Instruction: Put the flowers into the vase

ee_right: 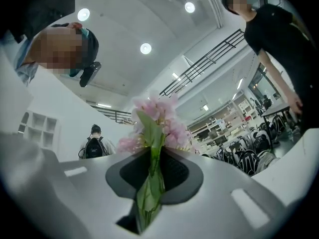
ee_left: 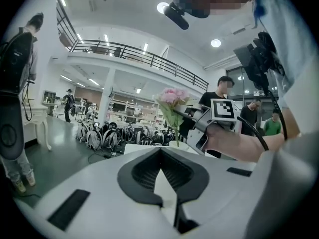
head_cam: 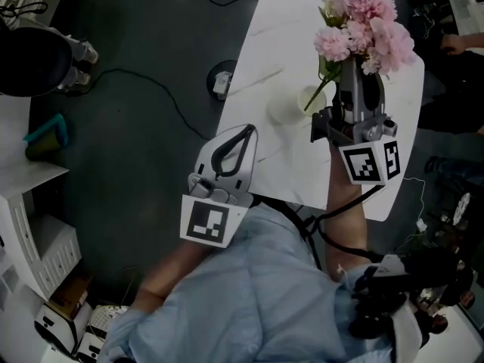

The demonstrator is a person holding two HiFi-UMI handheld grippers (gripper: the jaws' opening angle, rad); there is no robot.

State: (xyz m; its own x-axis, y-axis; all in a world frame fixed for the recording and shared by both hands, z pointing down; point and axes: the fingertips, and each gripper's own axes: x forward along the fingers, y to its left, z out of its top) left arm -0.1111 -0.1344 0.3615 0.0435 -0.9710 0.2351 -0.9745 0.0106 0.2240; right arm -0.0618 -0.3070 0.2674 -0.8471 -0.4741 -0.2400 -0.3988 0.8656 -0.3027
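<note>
A bunch of pink flowers on green stems is in my right gripper, which is shut on the stems. In the right gripper view the stems run up between the dark pads, with the blooms above. The stem ends hang over the mouth of a pale cream vase standing on the white table. My left gripper hovers at the table's near left edge, shut with nothing in it. The left gripper view shows the flowers and the right gripper ahead.
The table's near edge lies just before my body. Cables and a small round device lie on the dark floor to the left. White shelving stands at the far left. People stand past the table at the right.
</note>
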